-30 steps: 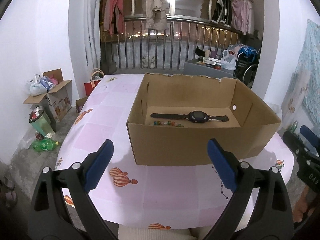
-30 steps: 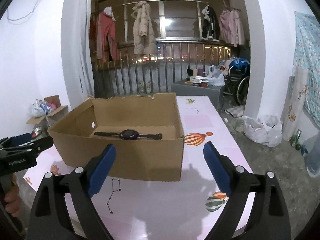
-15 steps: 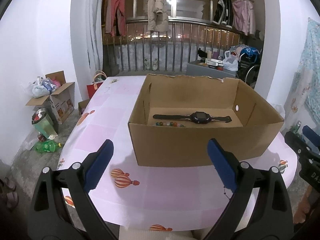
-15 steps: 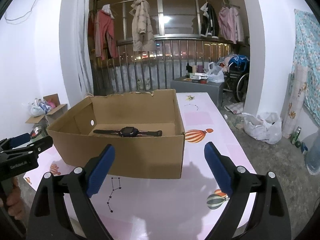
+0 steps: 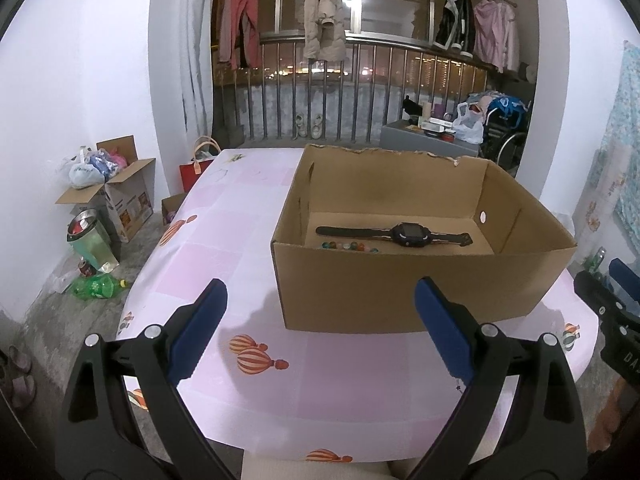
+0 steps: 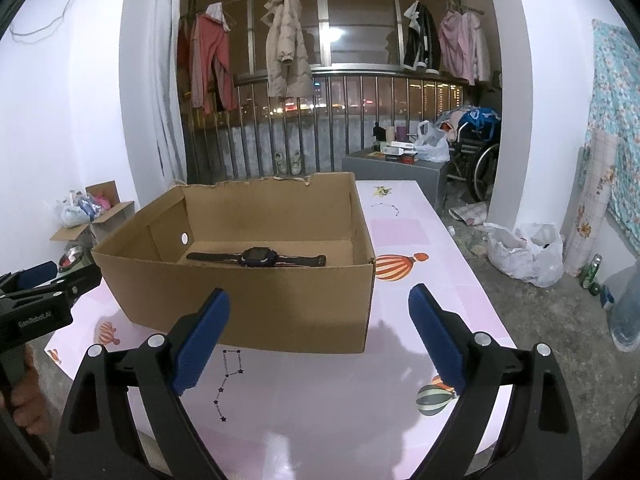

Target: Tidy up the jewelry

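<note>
An open cardboard box (image 5: 400,288) (image 6: 256,304) stands on the pink table. On its floor lies a black watch (image 5: 400,235) (image 6: 258,258), strap stretched out flat. A string of coloured beads (image 5: 348,246) lies in front of the watch, hidden by the near wall in the right wrist view. My left gripper (image 5: 320,320) hangs open before the box's near wall, nothing between its blue pads. My right gripper (image 6: 318,320) is open too, in front of the box's right half, also seen at the left wrist view's right edge (image 5: 612,300).
The pink tablecloth (image 6: 360,392) carries balloon prints. Left of the table, on the floor, stand a cardboard carton (image 5: 120,196), a bin (image 5: 90,244) and a green bottle (image 5: 96,286). A railing with hanging clothes (image 5: 324,28), a wheelchair (image 6: 476,148) and a white bag (image 6: 524,252) lie beyond.
Both grippers have drawn back and risen slightly, so the box sits a little lower and farther in each view. The watch and beads have not moved. Both stay open.
</note>
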A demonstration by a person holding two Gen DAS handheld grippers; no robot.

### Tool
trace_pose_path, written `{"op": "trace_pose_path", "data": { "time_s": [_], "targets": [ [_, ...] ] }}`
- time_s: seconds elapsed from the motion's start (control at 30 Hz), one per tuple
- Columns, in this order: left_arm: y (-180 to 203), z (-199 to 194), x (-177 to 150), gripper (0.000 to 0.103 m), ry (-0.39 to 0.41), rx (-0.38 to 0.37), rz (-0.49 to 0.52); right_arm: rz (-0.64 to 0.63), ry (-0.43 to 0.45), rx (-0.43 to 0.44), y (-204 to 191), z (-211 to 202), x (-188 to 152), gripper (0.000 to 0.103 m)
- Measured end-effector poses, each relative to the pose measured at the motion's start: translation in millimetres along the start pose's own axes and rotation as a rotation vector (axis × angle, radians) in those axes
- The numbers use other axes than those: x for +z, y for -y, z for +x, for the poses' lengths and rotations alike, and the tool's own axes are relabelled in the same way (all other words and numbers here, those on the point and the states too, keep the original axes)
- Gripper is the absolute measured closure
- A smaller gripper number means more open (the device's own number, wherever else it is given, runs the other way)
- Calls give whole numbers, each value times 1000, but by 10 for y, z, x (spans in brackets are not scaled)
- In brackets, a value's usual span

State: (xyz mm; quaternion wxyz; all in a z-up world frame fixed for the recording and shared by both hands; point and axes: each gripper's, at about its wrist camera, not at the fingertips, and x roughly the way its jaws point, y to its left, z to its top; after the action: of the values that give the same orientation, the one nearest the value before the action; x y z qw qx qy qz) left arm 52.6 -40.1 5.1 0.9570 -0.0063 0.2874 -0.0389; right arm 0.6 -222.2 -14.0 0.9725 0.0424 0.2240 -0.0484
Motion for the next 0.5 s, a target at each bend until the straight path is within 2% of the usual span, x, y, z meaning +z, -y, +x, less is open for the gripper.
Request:
{"op": "trace_pose_path", "data": {
  "time_s": [0.5],
  "targets": [
    [-36, 53, -41, 12, -38, 23, -12, 36, -30, -46, 264, 73, -28, 14]
  ]
}}
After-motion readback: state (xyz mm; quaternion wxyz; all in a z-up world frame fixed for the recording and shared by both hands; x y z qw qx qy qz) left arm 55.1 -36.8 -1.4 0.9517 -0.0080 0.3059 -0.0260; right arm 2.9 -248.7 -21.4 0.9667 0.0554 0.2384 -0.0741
